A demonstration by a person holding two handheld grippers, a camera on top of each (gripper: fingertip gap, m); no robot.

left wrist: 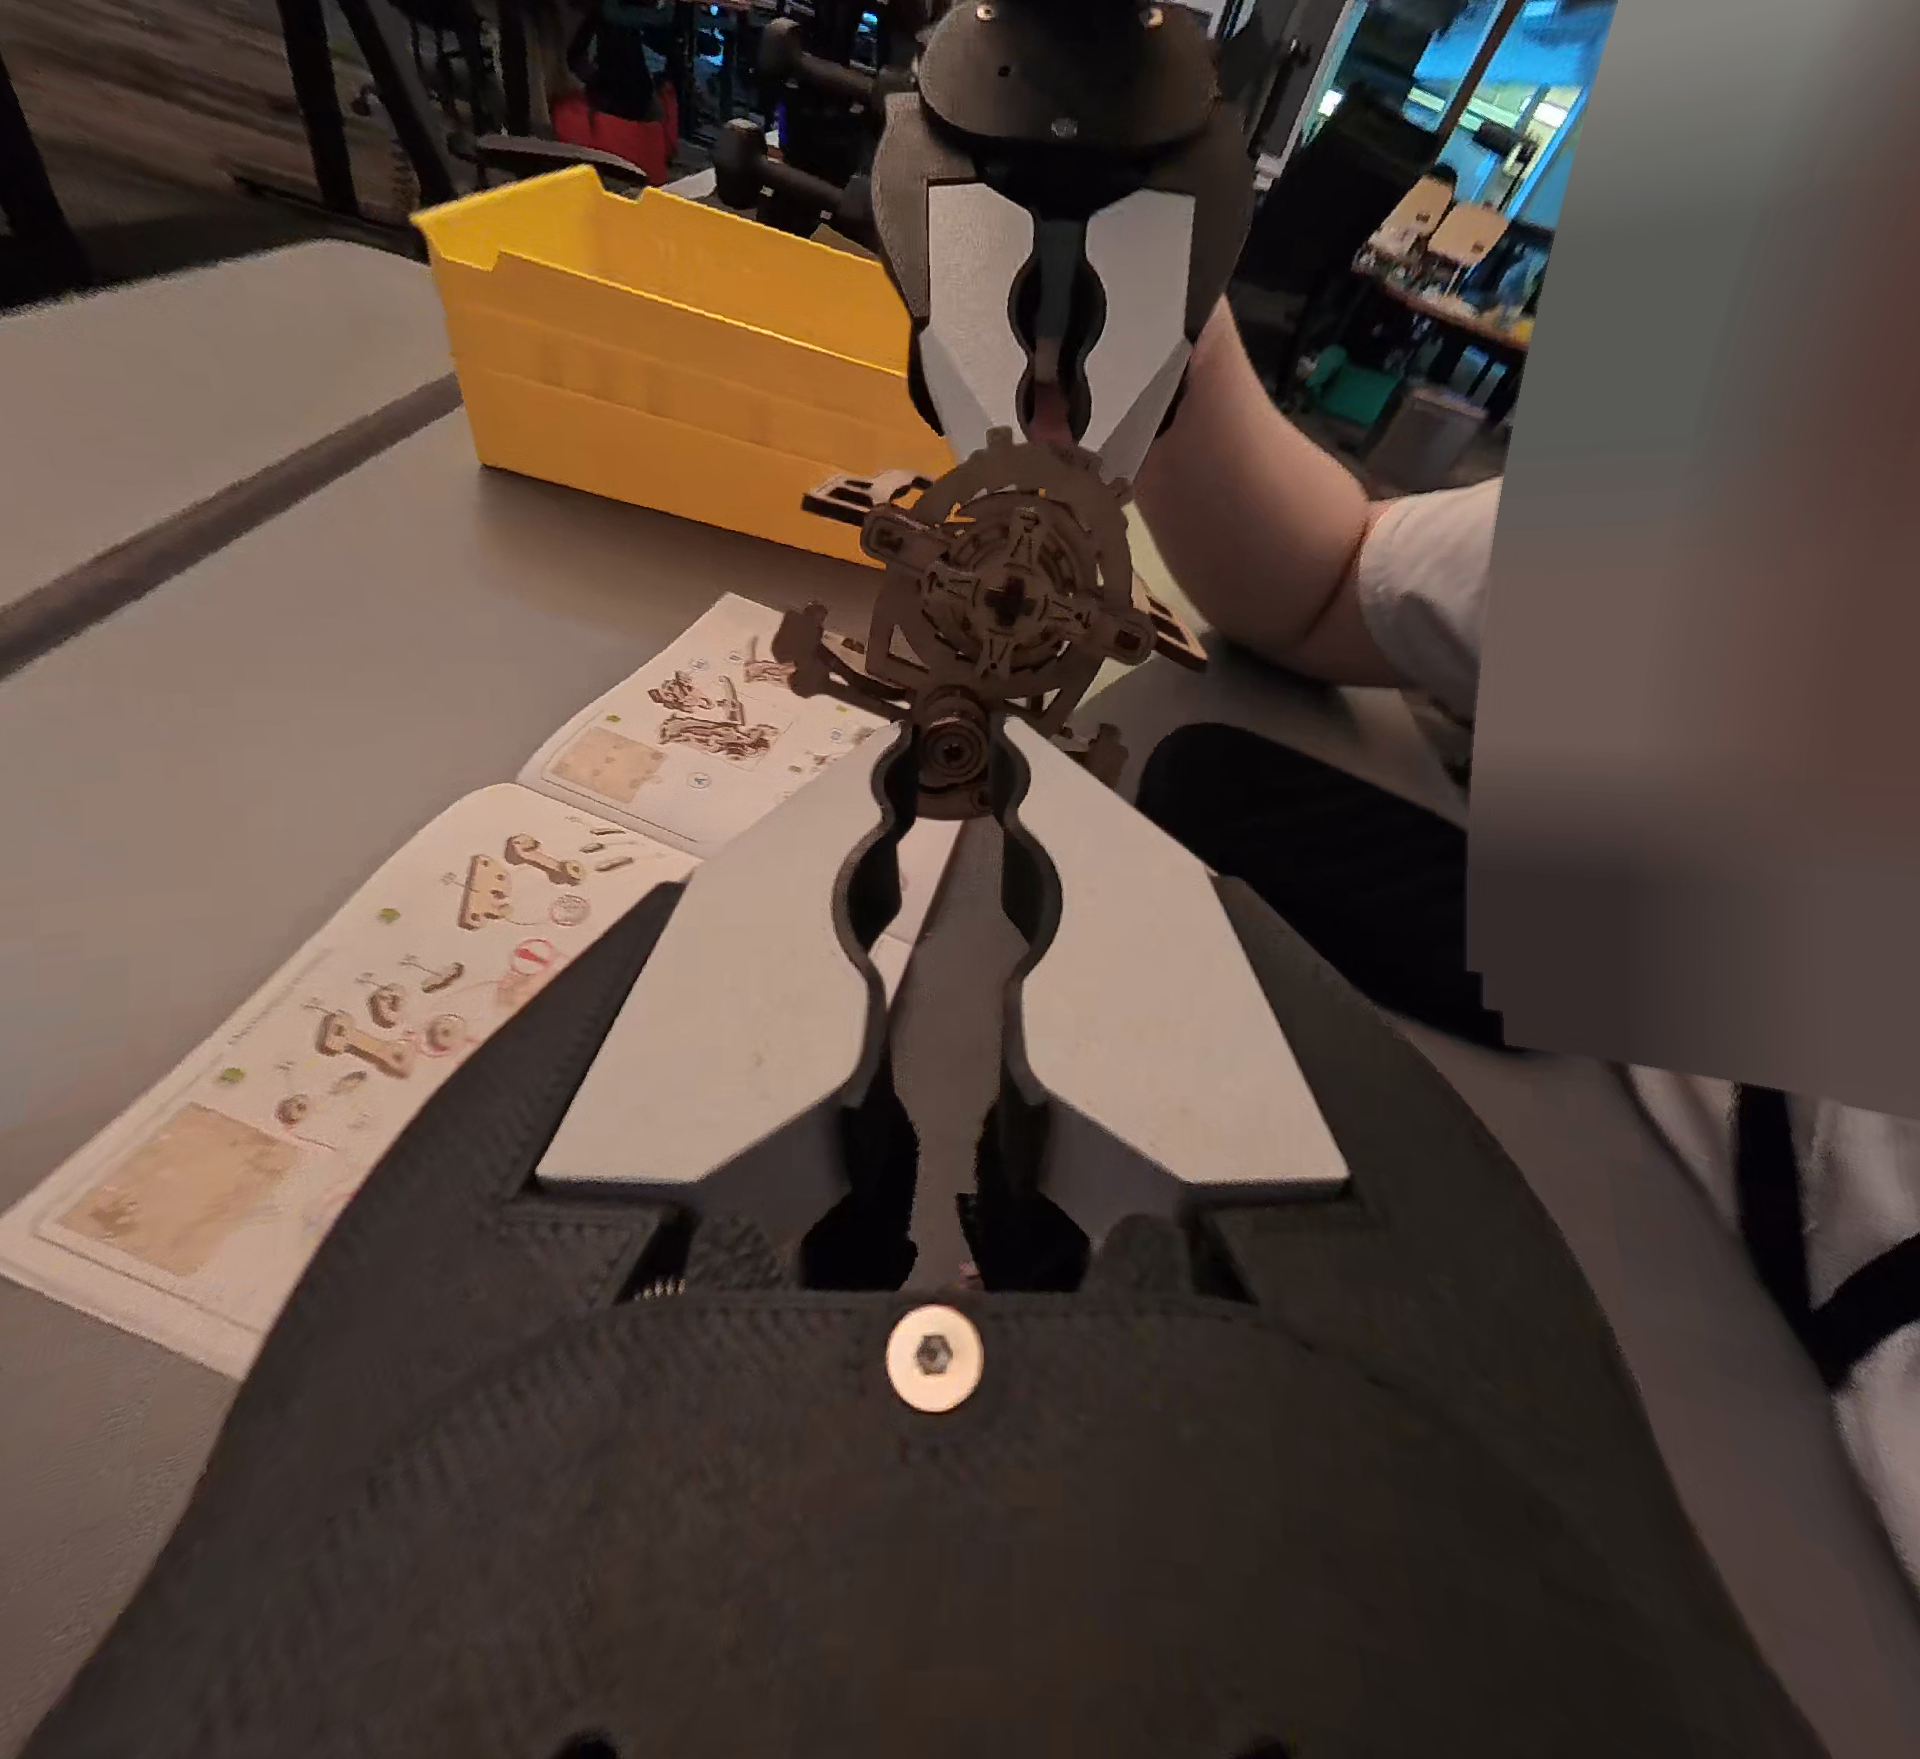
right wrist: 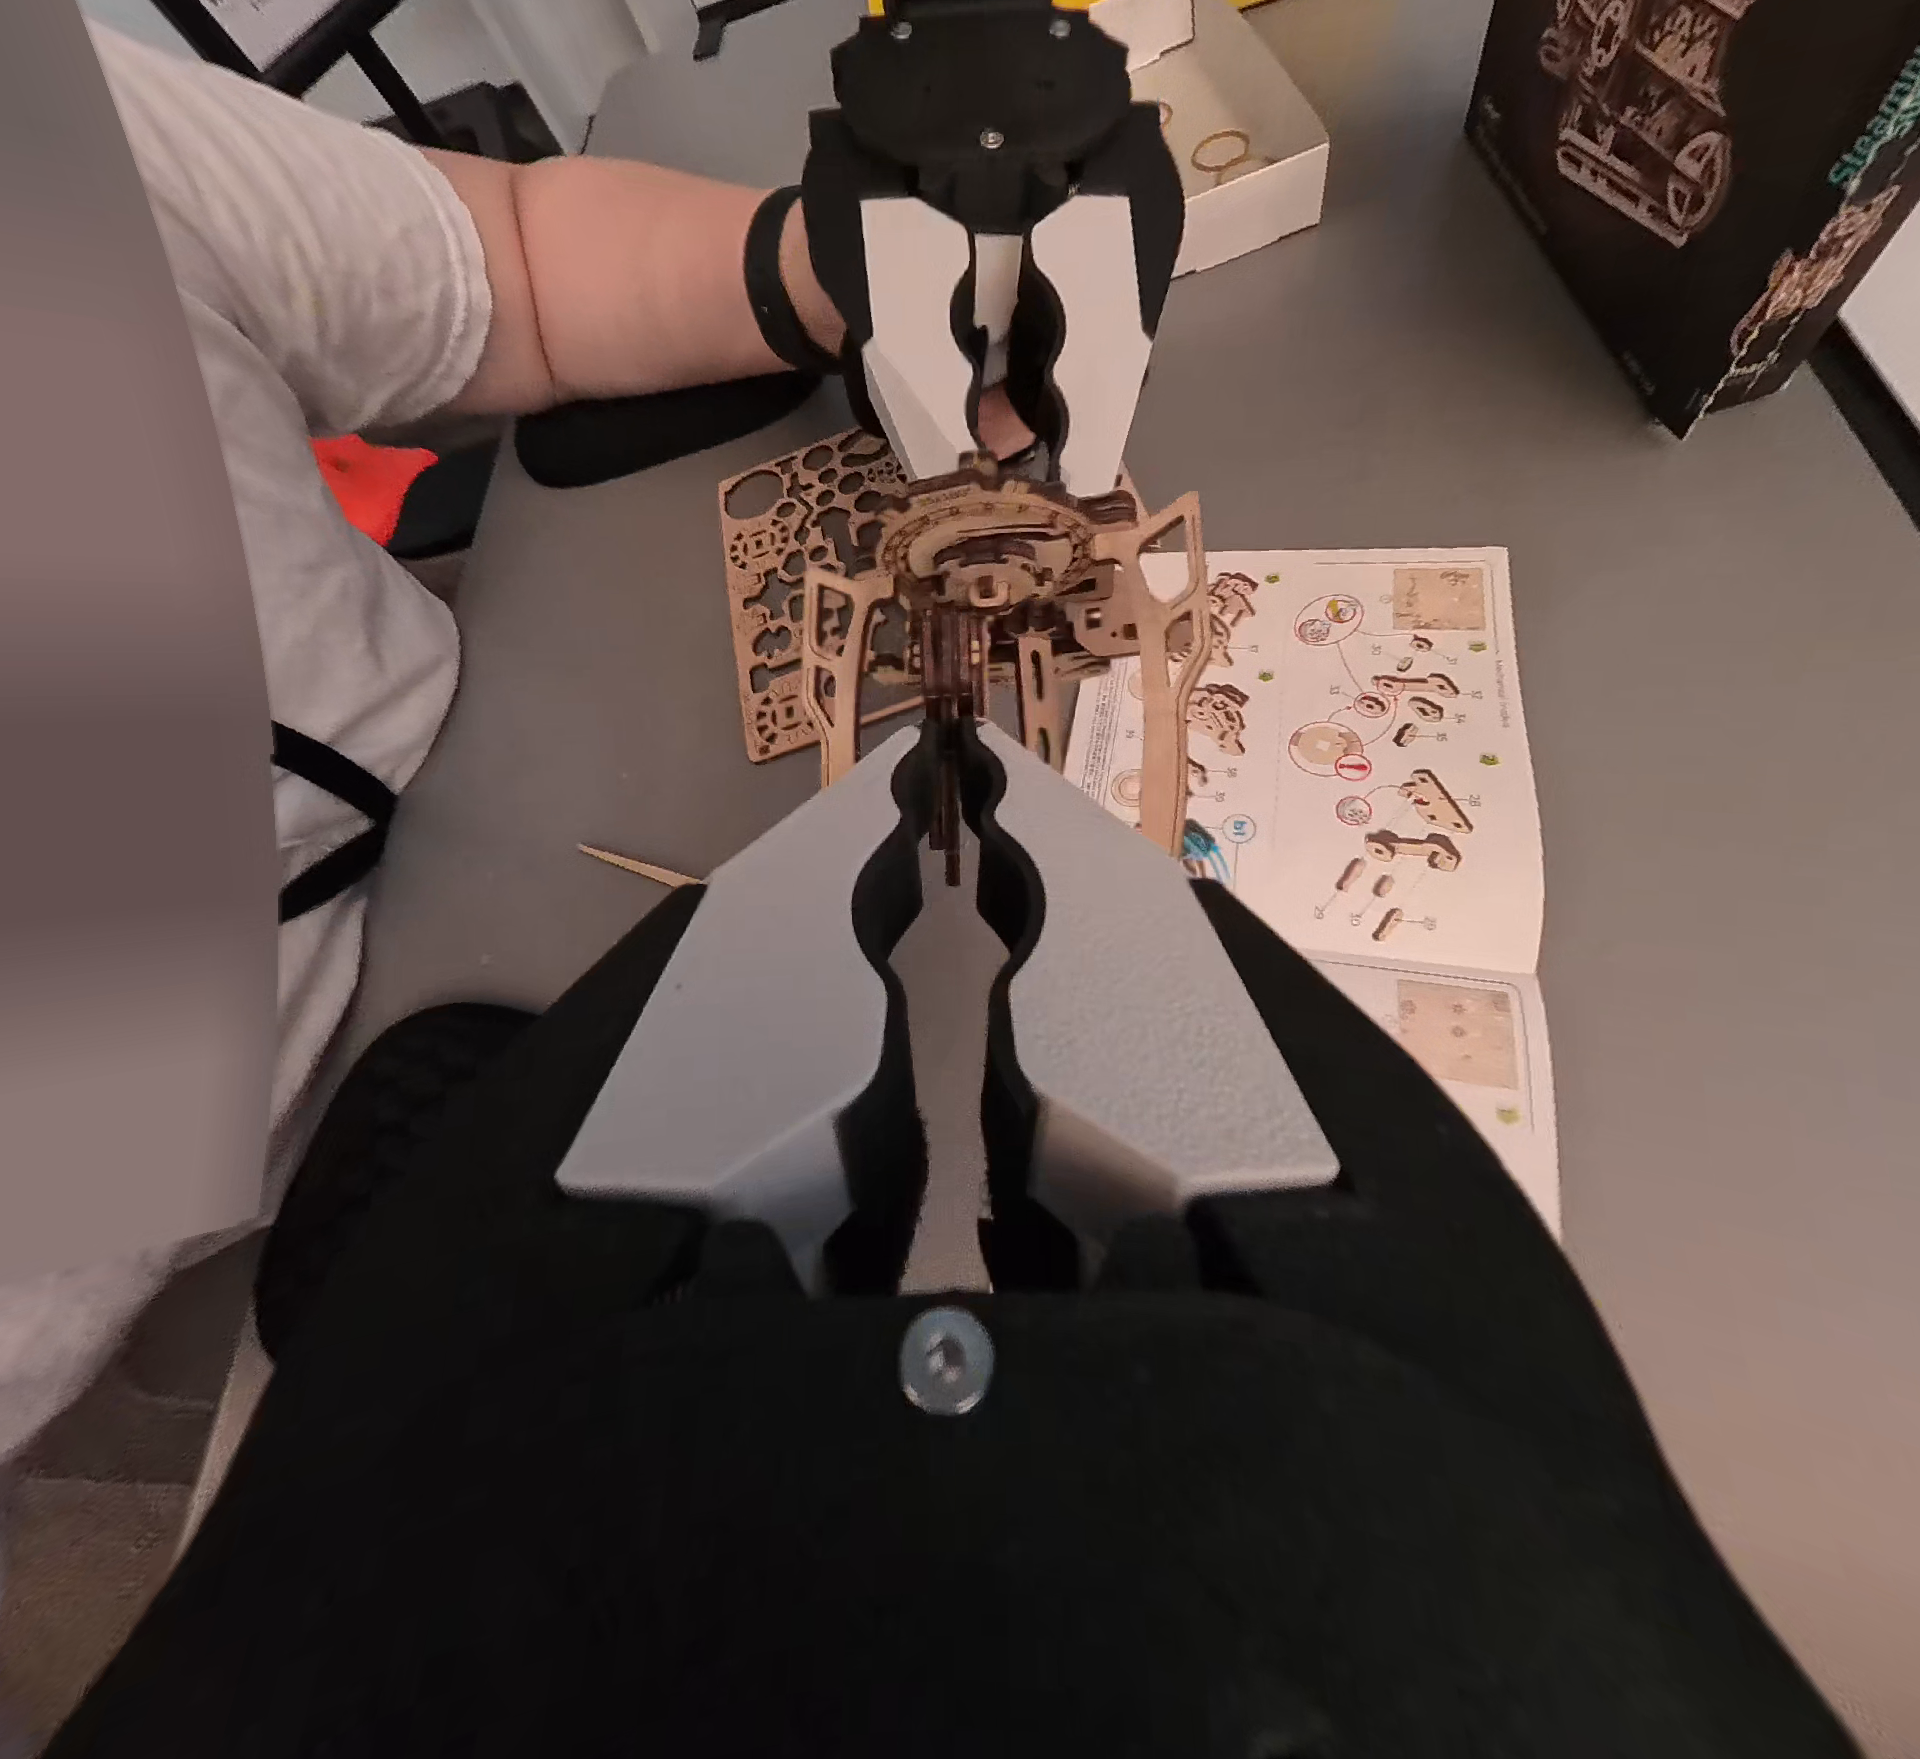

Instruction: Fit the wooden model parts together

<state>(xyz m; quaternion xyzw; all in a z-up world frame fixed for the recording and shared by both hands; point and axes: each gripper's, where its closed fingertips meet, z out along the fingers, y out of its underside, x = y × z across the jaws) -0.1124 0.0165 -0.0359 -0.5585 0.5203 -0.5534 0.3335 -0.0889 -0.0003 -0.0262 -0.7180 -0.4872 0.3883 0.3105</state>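
A wooden model (left wrist: 1003, 608) with a toothed ring, a cross-shaped hub and frame legs is held above the grey table between both grippers. My left gripper (left wrist: 951, 753) is shut on a small round hub at the model's near end. My right gripper (left wrist: 1055, 431) faces it and is shut on the toothed ring's far rim. In the right wrist view the model (right wrist: 987, 566) shows its pale frame legs. There my right gripper (right wrist: 945, 738) is shut on a stack of thin wooden plates, and my left gripper (right wrist: 997, 452) grips the far side.
An open instruction booklet (left wrist: 364, 982) (right wrist: 1351, 722) lies under the model. A yellow bin (left wrist: 665, 359) stands behind it. A punched-out wooden sheet (right wrist: 774, 587), a thin wooden stick (right wrist: 634, 866), a white box with rings (right wrist: 1236, 140) and a dark product box (right wrist: 1683, 99) are on the table. The person's arms are close. Tip to tip, the grippers are about 4 centimetres apart.
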